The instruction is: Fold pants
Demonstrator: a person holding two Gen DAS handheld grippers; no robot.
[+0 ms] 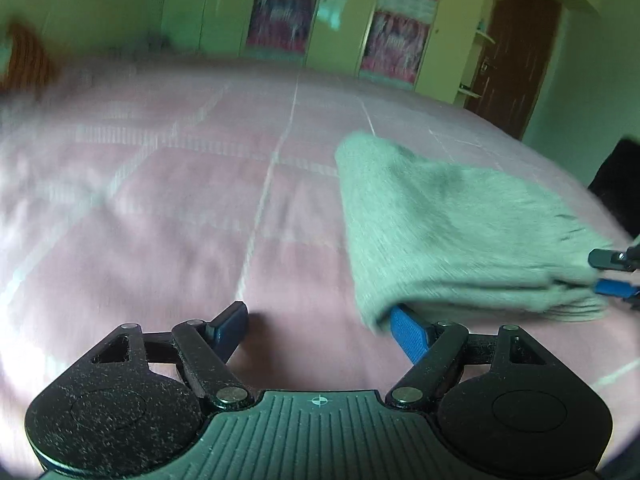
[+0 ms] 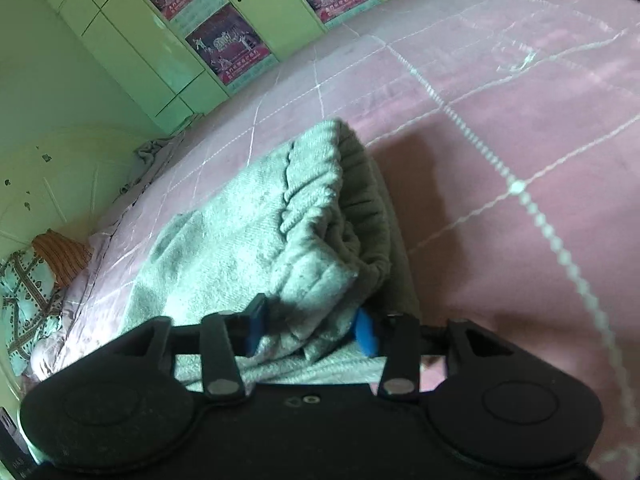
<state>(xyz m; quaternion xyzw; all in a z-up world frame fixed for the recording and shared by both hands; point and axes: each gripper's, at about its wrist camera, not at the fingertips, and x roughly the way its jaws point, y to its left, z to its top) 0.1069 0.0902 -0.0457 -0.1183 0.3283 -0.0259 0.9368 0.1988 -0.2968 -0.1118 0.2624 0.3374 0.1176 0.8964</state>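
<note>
Grey pants (image 1: 452, 224) lie folded in several layers on the pink bedspread (image 1: 200, 200). My left gripper (image 1: 320, 328) is open; its right blue fingertip (image 1: 408, 332) touches the near left corner of the pile, its left finger rests over bare bedspread. In the right wrist view my right gripper (image 2: 312, 328) is open with its blue fingers at either side of the pants (image 2: 260, 232) near the gathered waistband (image 2: 320, 196). The right gripper also shows in the left wrist view (image 1: 612, 272) at the pile's right edge.
The bed fills both views. Green wardrobe doors with posters (image 1: 280, 20) stand beyond it and a brown door (image 1: 516, 52) at the right. Patterned pillows (image 2: 28, 292) and a crumpled cloth (image 2: 156, 152) lie at the bed's far left side.
</note>
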